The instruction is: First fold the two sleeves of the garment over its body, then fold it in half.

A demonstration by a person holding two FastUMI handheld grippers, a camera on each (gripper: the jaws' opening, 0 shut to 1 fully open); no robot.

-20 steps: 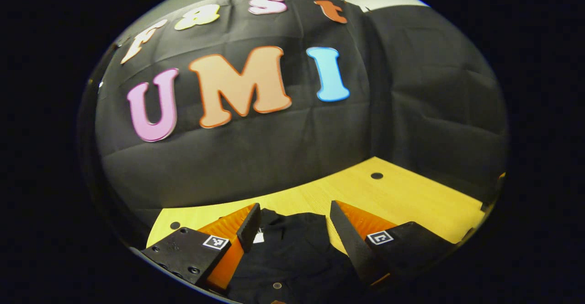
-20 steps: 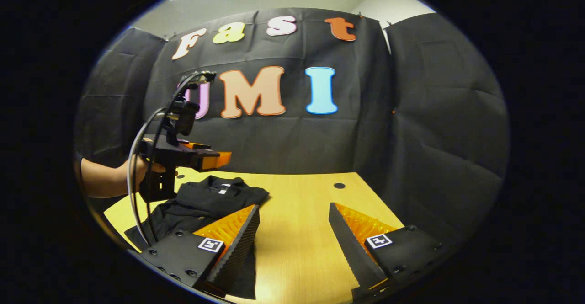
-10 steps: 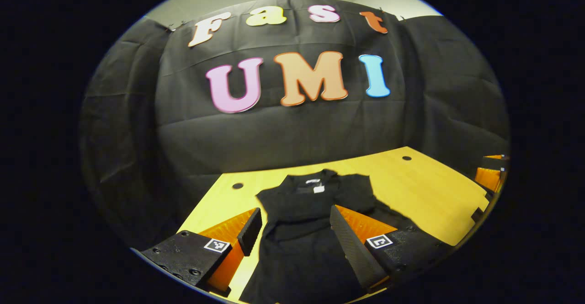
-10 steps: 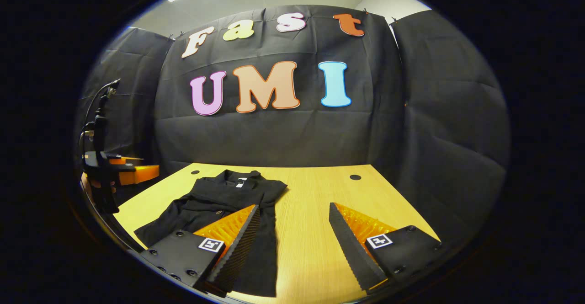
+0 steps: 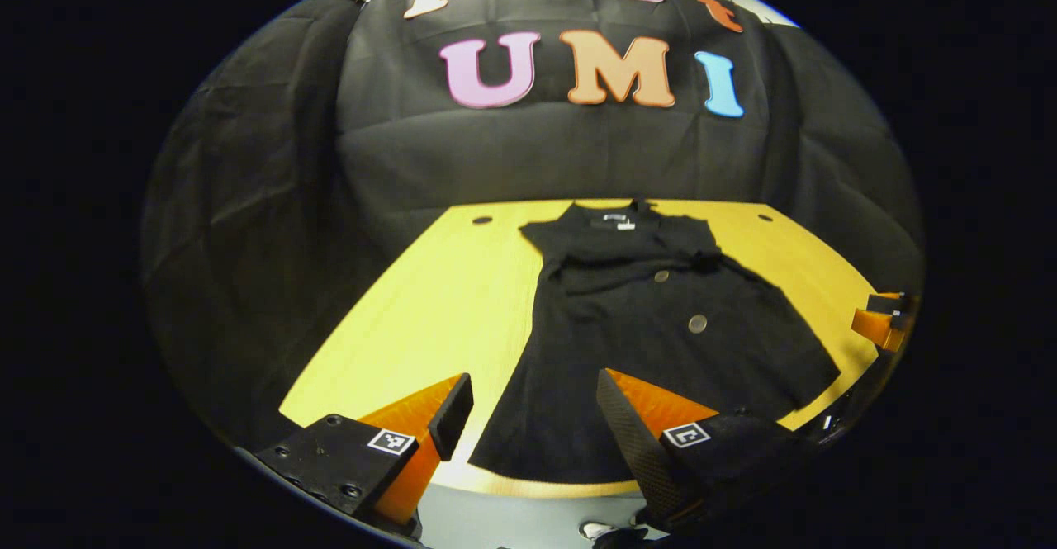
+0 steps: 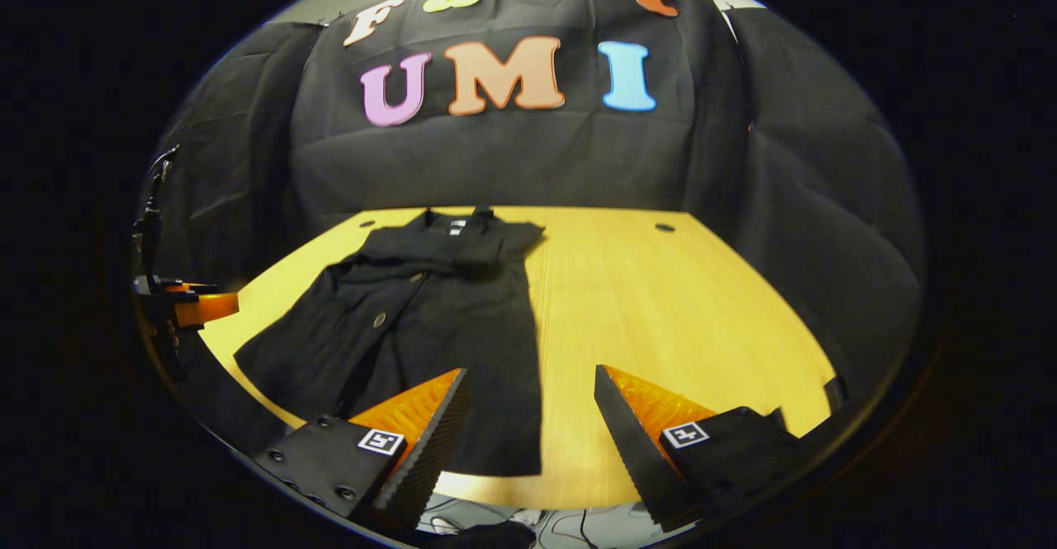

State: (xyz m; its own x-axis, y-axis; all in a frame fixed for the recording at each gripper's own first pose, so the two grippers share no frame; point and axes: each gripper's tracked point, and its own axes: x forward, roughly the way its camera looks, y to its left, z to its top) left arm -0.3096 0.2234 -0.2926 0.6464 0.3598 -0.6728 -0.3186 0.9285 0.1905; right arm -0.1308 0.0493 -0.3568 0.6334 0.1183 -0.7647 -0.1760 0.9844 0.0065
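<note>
in the left gripper view, my left tool (image 5: 528, 404) sits at the bottom of the frame with its fingers spread wide and nothing between them. past it, the black garment (image 5: 652, 326) lies flat on the yellow wooden worktop (image 5: 429, 301), in the centre and right of the frame, collar at the far end near the black cloth wall (image 5: 512, 153), hem toward me at the near edge. both sleeves lie folded over its body, and two round buttons (image 5: 698, 323) show down the front. at the right edge of this view i see part of the other tool, small and cut off.

in the right gripper view, my right tool (image 6: 528, 404) is at the bottom of the frame, also spread wide and holding nothing, above bare worktop just right of the garment (image 6: 446, 326). the garment fills the centre left. the left tool (image 6: 194, 308) appears at the far left edge, well apart from the garment.
</note>
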